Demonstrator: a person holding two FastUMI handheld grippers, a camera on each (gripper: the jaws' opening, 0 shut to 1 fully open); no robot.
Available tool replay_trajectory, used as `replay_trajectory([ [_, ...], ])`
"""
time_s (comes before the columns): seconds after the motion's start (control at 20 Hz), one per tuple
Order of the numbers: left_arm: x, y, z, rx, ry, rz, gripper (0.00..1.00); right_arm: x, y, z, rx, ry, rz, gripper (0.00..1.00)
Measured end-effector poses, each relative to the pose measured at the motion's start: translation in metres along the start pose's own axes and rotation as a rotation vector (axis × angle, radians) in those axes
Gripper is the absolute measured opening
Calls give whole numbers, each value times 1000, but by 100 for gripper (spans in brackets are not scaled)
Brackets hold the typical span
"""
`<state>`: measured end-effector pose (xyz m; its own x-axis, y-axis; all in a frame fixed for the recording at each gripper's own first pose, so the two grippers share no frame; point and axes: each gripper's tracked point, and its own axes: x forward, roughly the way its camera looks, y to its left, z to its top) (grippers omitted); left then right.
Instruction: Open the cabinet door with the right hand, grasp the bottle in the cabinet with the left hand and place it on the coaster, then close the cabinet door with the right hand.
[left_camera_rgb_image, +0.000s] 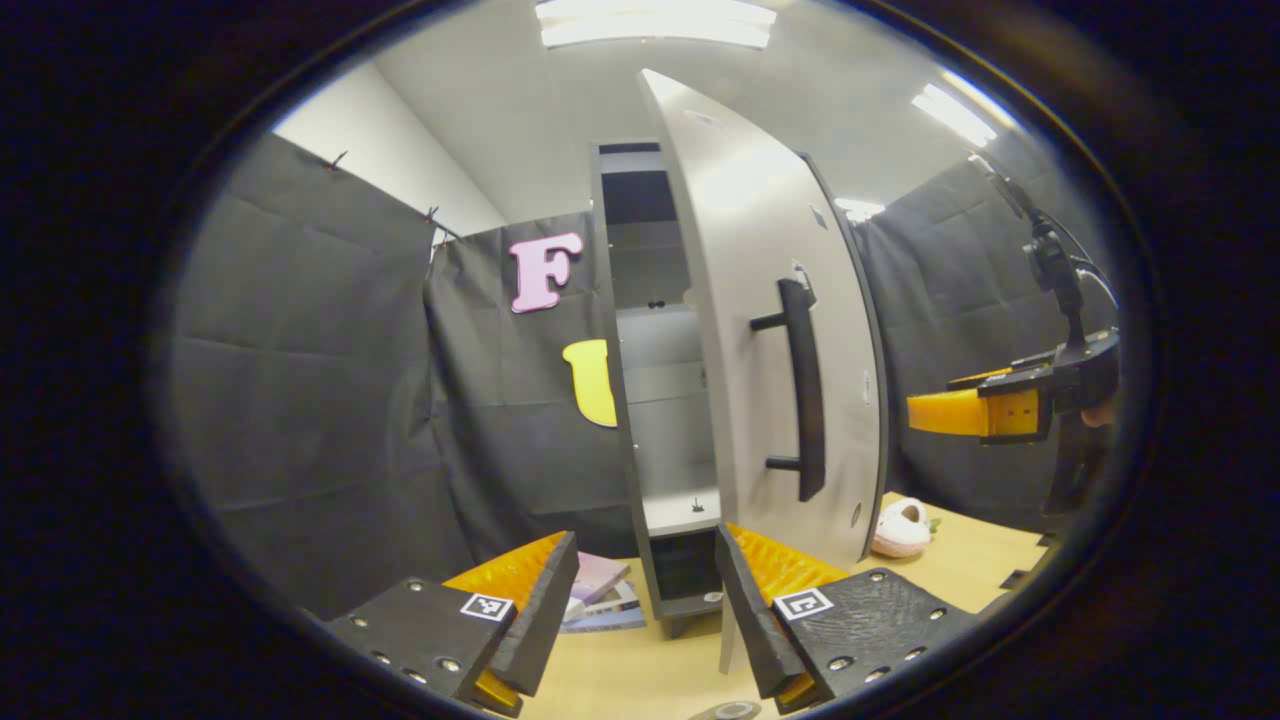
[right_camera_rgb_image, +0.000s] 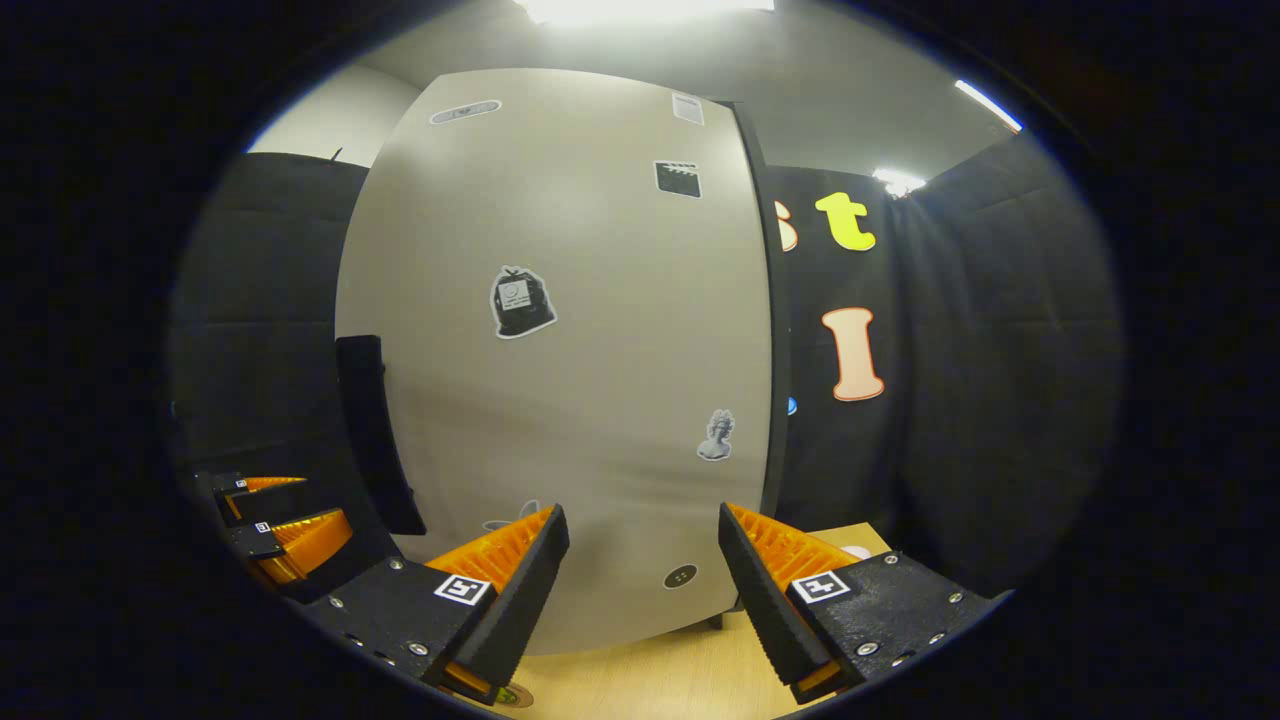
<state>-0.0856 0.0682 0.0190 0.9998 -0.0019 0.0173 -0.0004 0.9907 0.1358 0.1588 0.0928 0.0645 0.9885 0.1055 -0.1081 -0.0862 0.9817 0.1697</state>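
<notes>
The tall cabinet (left_camera_rgb_image: 660, 420) stands upright on the table (left_camera_rgb_image: 960, 570), its long axis vertical. Its cabinet door (left_camera_rgb_image: 770, 330) hangs ajar, edge toward the left gripper (left_camera_rgb_image: 645, 610), whose jaws are spread and empty. The door's vertical handle (left_camera_rgb_image: 805, 390) faces the right gripper (right_camera_rgb_image: 640, 590), likewise spread and empty.
</notes>
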Motion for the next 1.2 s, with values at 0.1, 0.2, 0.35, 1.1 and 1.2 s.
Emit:
replay_trajectory([
  [0.1, 4, -10, 1, -37, 11, -4, 76, 3, -1, -8, -9, 42, 9, 93],
  [0.2, 7, -21, 8, -87, 4, -20, 82, 2, -4, -11, -23, 51, 13, 94],
  [0.35, 12, -33, 15, -51, 6, -27, 79, 3, 0, -16, -17, 59, 27, 93],
  [1.1, -5, -93, 18, -123, 17, -75, 79, -46, -2, -8, 31, -35, -177, 93],
  [1.2, -7, -97, 23, -117, 1, -82, 78, -48, -3, -4, 7, -56, -188, 93],
])
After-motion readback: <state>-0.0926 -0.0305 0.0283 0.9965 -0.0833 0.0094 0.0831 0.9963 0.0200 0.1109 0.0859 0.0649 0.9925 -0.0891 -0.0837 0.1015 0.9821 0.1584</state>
